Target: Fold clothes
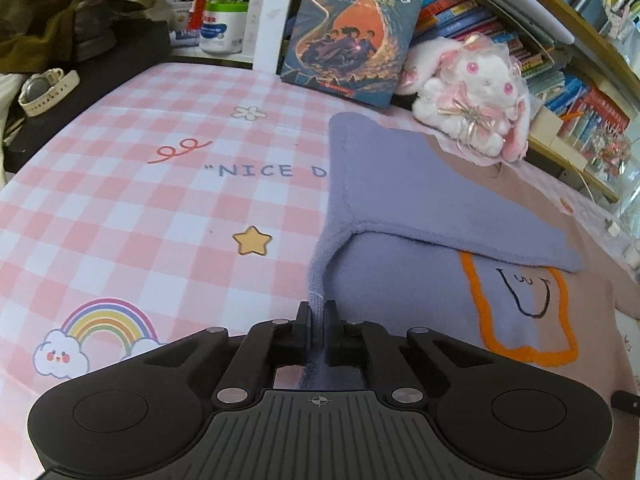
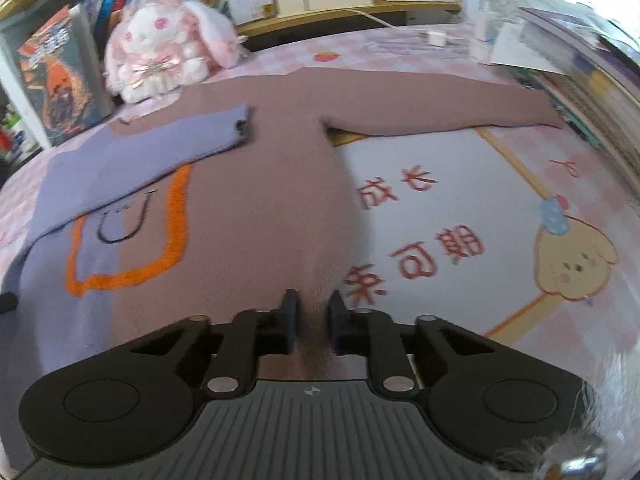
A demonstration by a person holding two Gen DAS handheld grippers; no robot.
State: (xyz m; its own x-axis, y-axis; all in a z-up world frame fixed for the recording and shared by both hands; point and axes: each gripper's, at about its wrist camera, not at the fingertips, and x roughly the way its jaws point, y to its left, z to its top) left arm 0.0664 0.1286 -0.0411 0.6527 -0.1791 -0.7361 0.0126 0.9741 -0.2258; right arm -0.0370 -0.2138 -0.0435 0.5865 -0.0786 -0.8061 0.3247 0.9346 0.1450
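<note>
A sweater, half lavender and half dusty pink, lies on a pink checked tablecloth. It has an orange-outlined patch with a smile. The lavender sleeve is folded across the chest; the pink sleeve lies stretched out to the right. My left gripper is shut on the sweater's lavender hem edge, lifted slightly. My right gripper has its jaws narrowly apart around the pink hem, which fills the gap between them.
A plush rabbit sits behind the sweater, also seen in the right wrist view. A book leans upright at the back. Shelves of books line the right side. A watch lies far left. A charger lies at the back.
</note>
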